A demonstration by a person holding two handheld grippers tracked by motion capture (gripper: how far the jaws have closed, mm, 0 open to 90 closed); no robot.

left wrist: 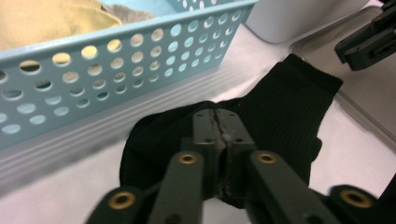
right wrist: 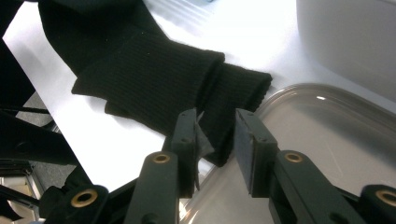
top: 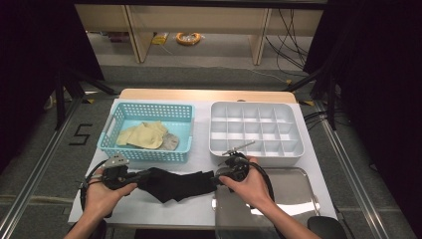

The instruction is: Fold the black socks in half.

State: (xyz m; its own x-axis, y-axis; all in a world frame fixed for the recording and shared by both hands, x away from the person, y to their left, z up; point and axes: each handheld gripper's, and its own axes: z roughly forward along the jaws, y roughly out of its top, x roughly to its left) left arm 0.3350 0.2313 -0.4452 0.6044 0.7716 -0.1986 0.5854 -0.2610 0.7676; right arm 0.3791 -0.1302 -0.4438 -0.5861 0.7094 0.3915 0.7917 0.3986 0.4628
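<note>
Two grippers on black sock: left gripper jaws pinched on toe fabric; right gripper jaws narrowly parted, cuff just ahead—advance, then close squarely.

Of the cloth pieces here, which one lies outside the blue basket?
The black sock, stretched on the white table cover between both grippers. The yellow cloth and small grey piece lie inside the blue basket.

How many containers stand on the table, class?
3: a blue basket at the back left, a white divided box at the back right, and a metal tray at the front right. None seems hidden.
</note>
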